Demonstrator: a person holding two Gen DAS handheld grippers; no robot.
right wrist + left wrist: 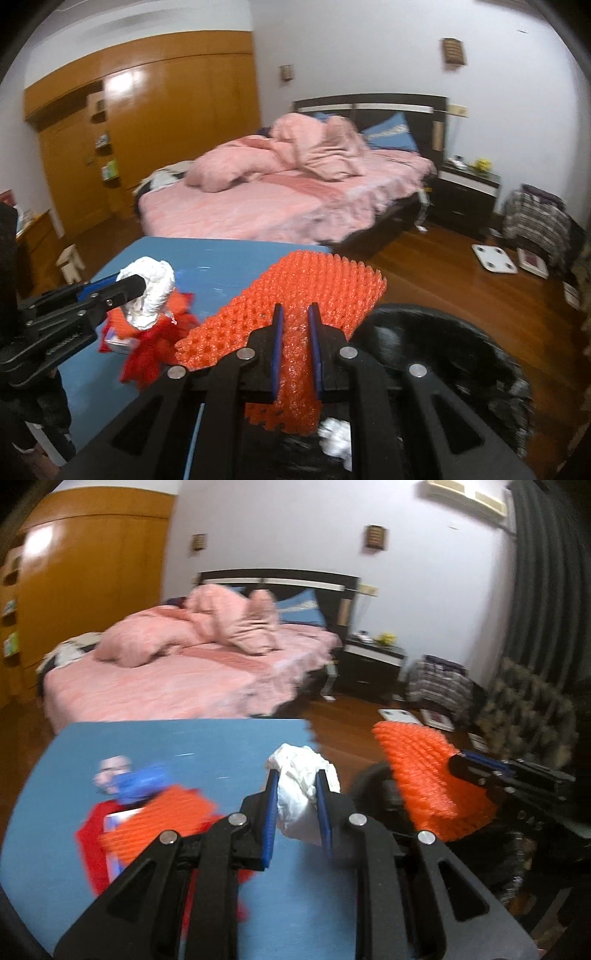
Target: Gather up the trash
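Both grippers clamp trash: left gripper [295, 805] level, pinching crumpled white tissue [301, 794]; right gripper [295, 347] squeezing orange foam netting [295, 306] above black bin [443, 350].

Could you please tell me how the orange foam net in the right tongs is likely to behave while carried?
The orange foam net probably flops: it bends where the right tongs pinch it. It looks light, being open mesh. Its bumpy surface likely resists slipping.

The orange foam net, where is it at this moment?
The orange foam net is clamped in the right gripper, above the black trash bag, just right of the blue table.
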